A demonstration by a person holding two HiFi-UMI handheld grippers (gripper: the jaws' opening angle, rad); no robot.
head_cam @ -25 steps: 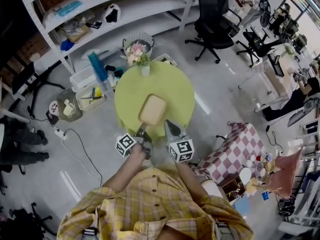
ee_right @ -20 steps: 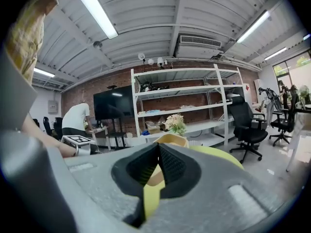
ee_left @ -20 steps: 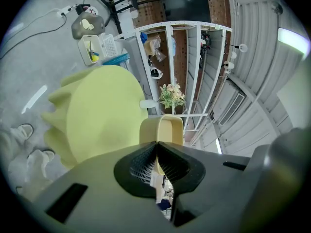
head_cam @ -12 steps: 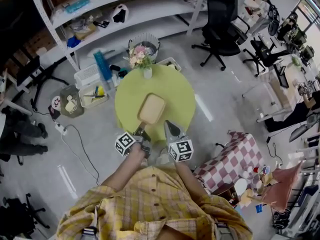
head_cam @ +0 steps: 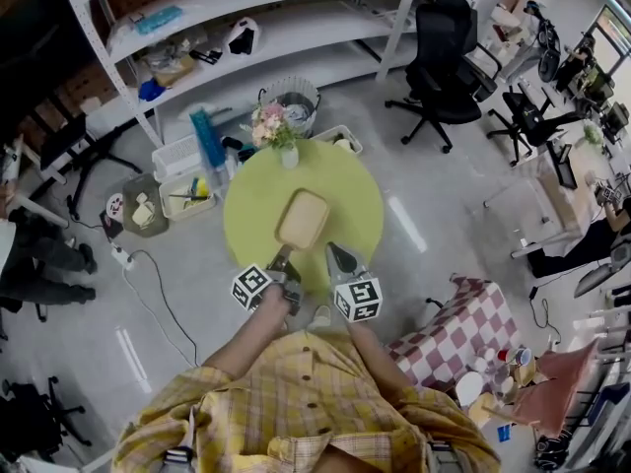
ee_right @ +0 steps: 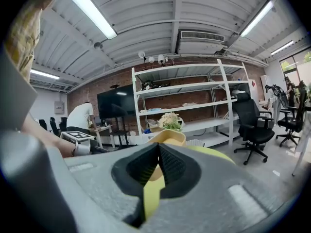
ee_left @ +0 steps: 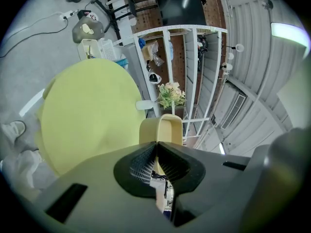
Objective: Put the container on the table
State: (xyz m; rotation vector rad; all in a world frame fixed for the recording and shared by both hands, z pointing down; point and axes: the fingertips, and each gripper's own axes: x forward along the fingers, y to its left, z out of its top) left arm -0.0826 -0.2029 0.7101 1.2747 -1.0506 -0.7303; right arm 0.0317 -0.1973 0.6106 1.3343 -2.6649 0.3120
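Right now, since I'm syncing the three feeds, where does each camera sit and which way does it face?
Head view: on the person's head, facing steeply down at the green table; forearms, checked shirt, left gripper and right gripper show.
Left gripper view: rides that gripper, facing along its shut jaws clamping the container.
Right gripper view: rides that gripper, jaws shut, facing level toward the shelves.
All three share the container and flowers.

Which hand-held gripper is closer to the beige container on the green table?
Left. The left hand-held gripper is shut on the near rim of the container; the right hand-held gripper hangs beside it to the right, shut and clear of the container.
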